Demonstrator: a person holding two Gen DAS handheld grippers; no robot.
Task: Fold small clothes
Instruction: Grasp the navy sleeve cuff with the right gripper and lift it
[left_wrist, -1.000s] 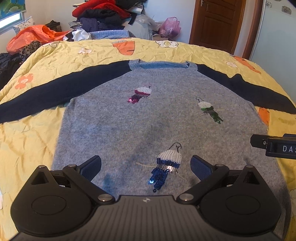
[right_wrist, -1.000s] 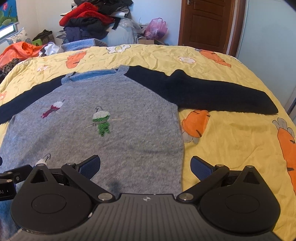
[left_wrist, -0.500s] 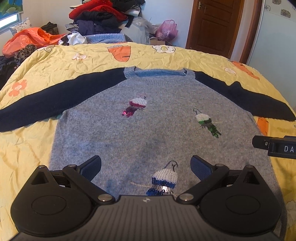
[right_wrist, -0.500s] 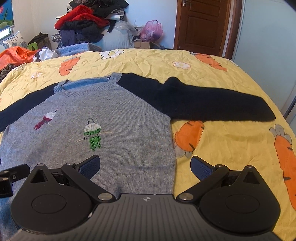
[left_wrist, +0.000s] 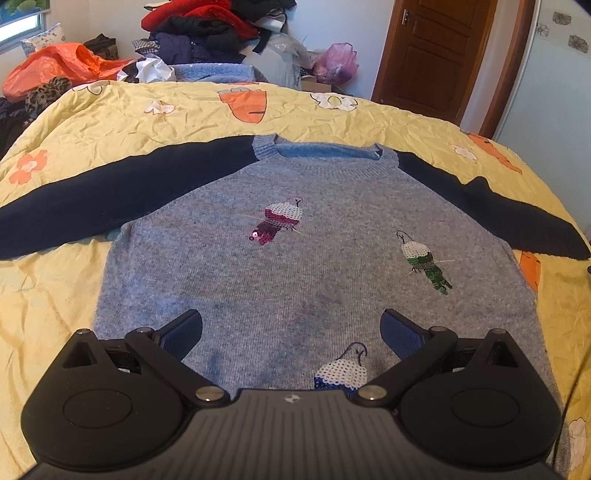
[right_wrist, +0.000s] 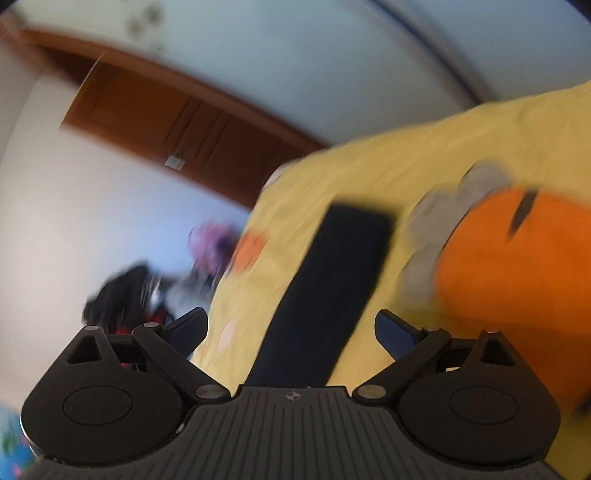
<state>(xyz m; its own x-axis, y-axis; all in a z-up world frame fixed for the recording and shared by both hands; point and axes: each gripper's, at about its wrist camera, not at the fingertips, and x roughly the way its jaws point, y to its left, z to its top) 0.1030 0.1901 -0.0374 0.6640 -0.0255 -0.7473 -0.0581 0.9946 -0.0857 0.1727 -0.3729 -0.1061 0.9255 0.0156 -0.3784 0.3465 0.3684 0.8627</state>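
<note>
Right hand-held gripper (right_wrist: 291, 328) spread wide, empty, tilted over navy sleeve (right_wrist: 332, 280) just ahead btwn its fingers; view blurred. Left hand-held gripper (left_wrist: 291, 330) also spread, above sweater (left_wrist: 295, 266) hem, flat on bed (left_wrist: 59, 280). Risk: fast swing w/ poor aim pinches bedsheet too.

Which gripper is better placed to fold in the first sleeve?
Right. The right gripper, jaws open, is lined up over the navy sleeve near its cuff. The left gripper hangs open over the sweater body, away from either sleeve.
</note>
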